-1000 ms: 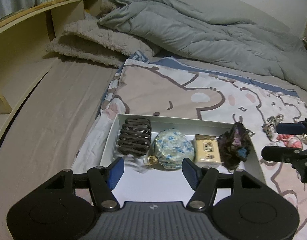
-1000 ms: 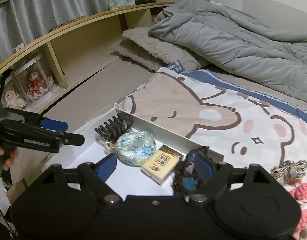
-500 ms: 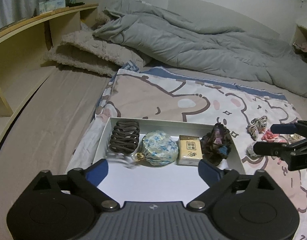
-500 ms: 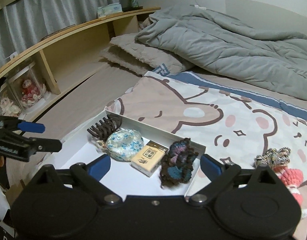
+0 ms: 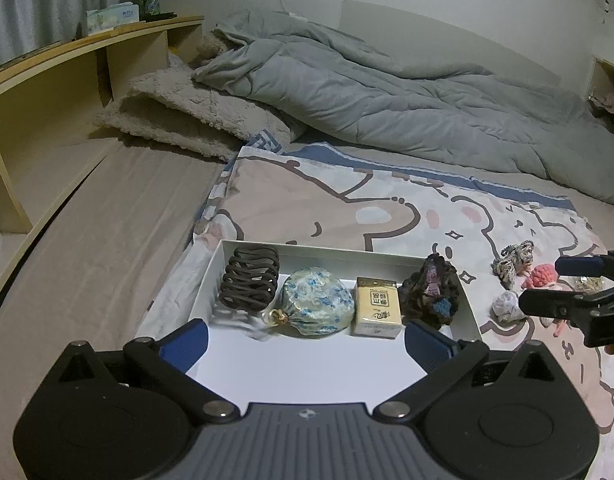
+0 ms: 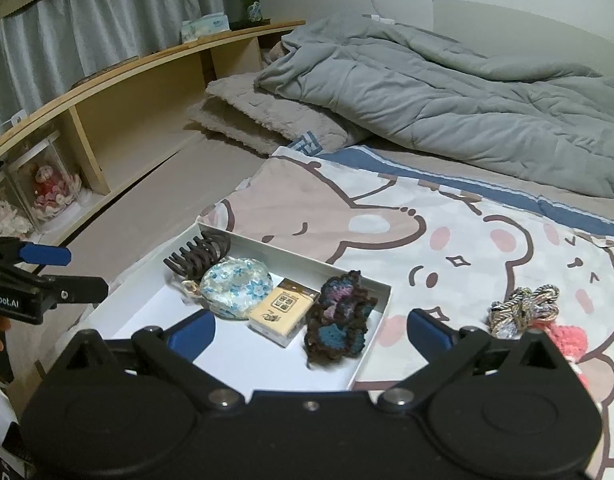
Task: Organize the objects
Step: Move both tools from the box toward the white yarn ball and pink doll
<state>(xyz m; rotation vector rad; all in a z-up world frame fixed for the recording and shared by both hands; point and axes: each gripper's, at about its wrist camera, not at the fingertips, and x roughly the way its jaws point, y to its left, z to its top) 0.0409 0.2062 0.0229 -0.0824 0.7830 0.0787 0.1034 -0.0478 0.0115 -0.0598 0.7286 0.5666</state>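
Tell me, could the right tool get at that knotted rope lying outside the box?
Probably yes. The rope lies bare on the blanket just beyond the opening right tool, beside a pink knit piece, with nothing over it.

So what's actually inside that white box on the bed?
Four things in a row inside the white box: a brown hair claw, a blue floral pouch, a small yellow packet and a dark crocheted piece. The near floor looks bare; the gripper body hides its front edge.
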